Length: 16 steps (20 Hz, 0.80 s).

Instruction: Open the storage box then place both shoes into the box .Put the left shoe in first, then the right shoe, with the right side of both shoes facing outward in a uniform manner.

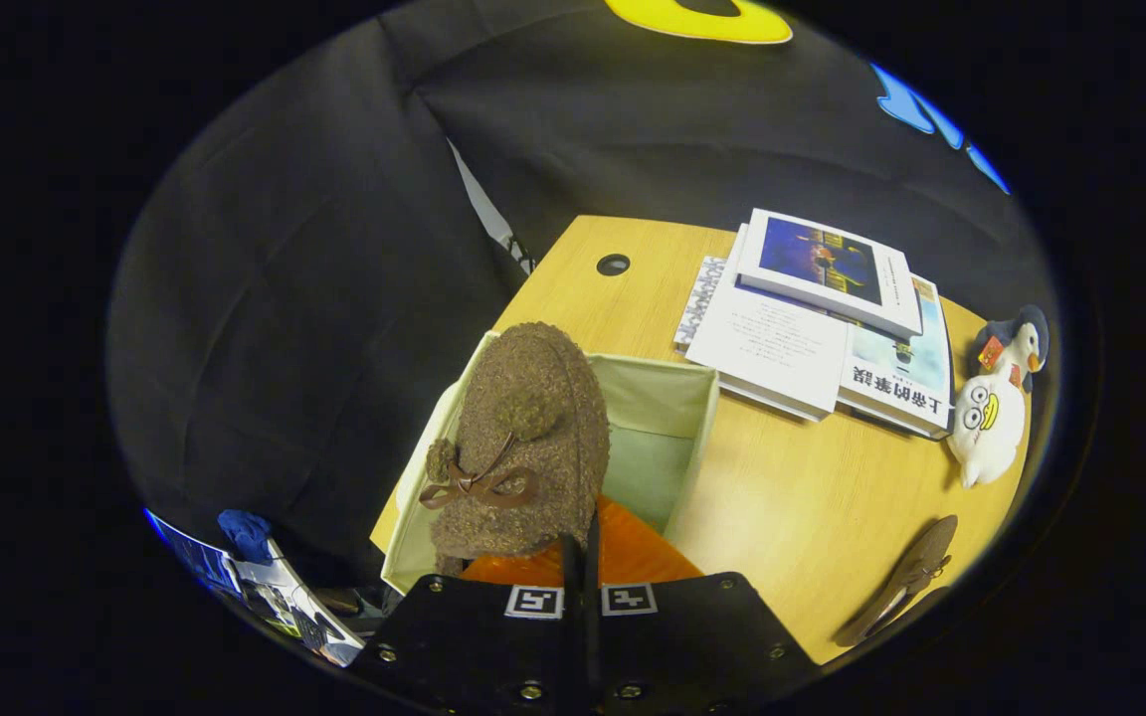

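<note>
- My gripper (581, 557) holds a brown fuzzy shoe (523, 438) over the box (697, 428); its orange fingers (633, 557) sit pressed close together, with only the thin edge of the shoe's heel end caught between them.
- The shoe stands toe-up out of the fingers, tilted toward the box's left wall, with its bow and pom-poms facing me.
- The box is open, pale fabric inside, and I can see its greenish floor to the right of the shoe. I cannot tell whether the shoe's lower end touches the box.
- The box stands at the left edge of the table (812, 507), just ahead of the fingers.
- The second shoe (906, 577) lies on the table well to the right of the box, near the table's edge, sole side partly showing.
- Beyond the box, to its right, a stack of books (822, 318) lies flat.
- A plush penguin (996, 398) lies right of the books, farther from the box.
- A round hole (613, 265) in the table sits beyond the box.
</note>
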{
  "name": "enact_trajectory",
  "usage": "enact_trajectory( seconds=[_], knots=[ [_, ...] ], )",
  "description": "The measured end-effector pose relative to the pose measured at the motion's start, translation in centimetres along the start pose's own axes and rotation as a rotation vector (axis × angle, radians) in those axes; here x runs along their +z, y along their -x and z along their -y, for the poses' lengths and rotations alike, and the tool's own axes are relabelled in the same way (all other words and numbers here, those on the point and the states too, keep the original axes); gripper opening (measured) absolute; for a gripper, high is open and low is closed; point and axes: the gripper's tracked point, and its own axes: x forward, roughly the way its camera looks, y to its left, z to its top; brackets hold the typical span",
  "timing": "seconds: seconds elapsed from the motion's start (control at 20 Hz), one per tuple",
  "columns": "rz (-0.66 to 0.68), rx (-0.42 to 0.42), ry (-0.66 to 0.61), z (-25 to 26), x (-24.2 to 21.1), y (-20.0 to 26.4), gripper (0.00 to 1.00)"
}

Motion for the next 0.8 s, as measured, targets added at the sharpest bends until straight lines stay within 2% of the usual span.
enact_trajectory(
  seconds=[0.4,0.45,0.65,0.8],
  knots=[
    [-0.054,-0.036,0.067,-0.8,-0.2,-3.7,0.02],
    [-0.063,-0.037,0.086,-0.9,-0.7,-4.2,0.11],
    [-0.041,-0.041,0.152,-0.2,-0.3,-3.0,0.84],
    [-0.013,-0.006,0.137,-0.2,0.3,-1.0,0.86]
  ],
)
